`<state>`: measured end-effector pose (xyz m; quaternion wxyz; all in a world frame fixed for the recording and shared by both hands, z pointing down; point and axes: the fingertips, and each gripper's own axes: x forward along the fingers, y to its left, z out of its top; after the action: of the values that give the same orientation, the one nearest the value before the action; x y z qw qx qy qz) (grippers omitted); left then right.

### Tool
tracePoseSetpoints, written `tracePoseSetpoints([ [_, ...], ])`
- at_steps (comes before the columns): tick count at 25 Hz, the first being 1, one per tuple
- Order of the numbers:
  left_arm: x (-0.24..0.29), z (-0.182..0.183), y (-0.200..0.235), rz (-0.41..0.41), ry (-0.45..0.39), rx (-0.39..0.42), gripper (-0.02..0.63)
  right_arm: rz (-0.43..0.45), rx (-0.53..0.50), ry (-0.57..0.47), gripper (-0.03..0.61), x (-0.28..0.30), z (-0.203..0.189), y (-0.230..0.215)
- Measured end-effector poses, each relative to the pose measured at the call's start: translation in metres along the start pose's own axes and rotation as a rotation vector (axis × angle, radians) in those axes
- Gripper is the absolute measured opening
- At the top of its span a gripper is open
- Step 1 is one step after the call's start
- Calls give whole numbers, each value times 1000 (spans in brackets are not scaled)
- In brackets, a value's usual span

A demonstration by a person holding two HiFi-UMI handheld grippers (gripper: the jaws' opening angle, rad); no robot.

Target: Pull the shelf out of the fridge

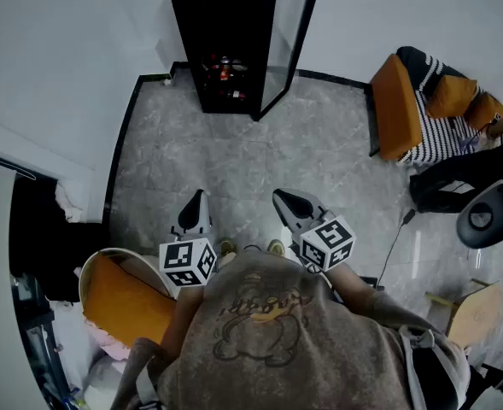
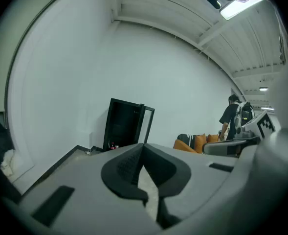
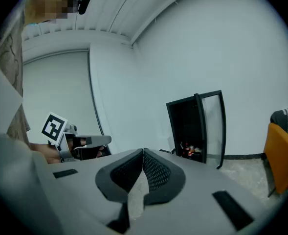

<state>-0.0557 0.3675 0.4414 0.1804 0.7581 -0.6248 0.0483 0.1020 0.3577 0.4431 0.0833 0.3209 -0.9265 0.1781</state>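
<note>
Fridge [image 1: 221,24] open, ceiling lamp [image 2: 241,6] only in left gripper view

Holding the left tongs [image 1: 196,198] and the right tongs [image 1: 287,199] out in front of the body, side by side, a little apart. Both tipped a bit down, tips pointing away from the body. Both pinched shut, with nothing in between. Marker cube [image 1: 188,261] at the back of the left tongs, second cube [image 1: 328,243] at the back of the right tongs.
</note>
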Motion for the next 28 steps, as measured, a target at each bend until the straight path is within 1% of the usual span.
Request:
tracePoseSetpoints([
  [9, 1, 1, 8, -5, -1, 5, 3, -5, -5, -5, 21, 8, 1, 5],
  [14, 4, 4, 17, -27, 1, 19, 3, 2, -7, -50, 21, 15, 10, 9],
  [20, 14, 12, 43, -59, -17, 52, 3, -30, -21, -93, 21, 42, 21, 16],
  [24, 18, 18, 59, -100, -28, 65, 3, -61, -24, -90, 21, 59, 17, 30],
  [28, 17, 20, 70, -143, -21, 73, 3, -96, -23, -85, 21, 65, 14, 39],
])
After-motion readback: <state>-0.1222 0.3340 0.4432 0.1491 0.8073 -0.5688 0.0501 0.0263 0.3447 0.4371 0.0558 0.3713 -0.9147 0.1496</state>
